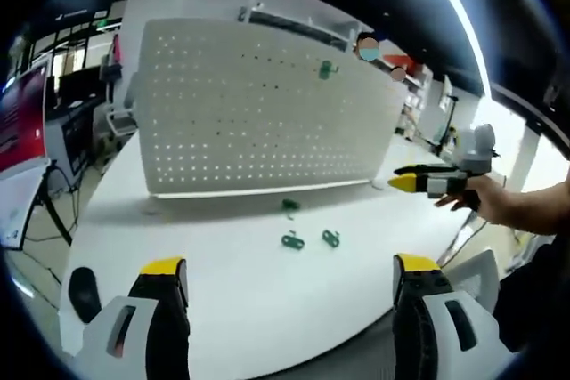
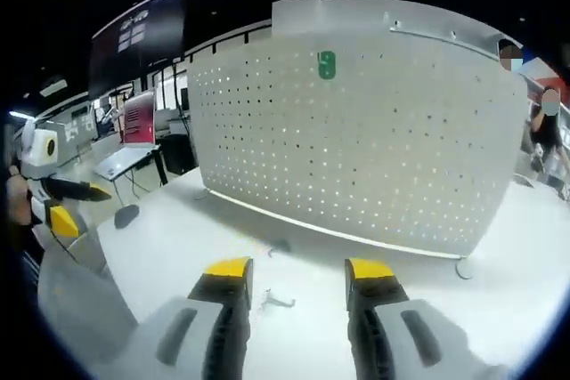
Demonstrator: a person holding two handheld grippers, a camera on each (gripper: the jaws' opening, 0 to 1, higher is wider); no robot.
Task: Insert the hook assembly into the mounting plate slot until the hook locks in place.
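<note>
A white perforated mounting plate (image 1: 258,113) stands upright on a white table (image 1: 214,309). One green hook (image 1: 327,68) hangs near its upper right. Three loose green hooks lie on the table in front of it: one (image 1: 290,206) by the plate's foot and two (image 1: 292,240) (image 1: 331,238) nearer me. My left gripper (image 1: 289,264) is open and empty, just short of those two. At the right a hand holds my right gripper (image 1: 411,176) above the table edge. In the right gripper view, my right gripper (image 2: 299,269) stands open over a small hook (image 2: 278,300), facing the plate (image 2: 374,149) and its mounted hook (image 2: 327,64).
A black mouse-like object (image 1: 85,291) lies at the table's near left corner. Desks with screens (image 2: 138,117) stand to the left, and people stand behind the plate. A grey chair (image 1: 472,273) is beside the table's right edge. My left gripper (image 2: 80,205) is at the far left.
</note>
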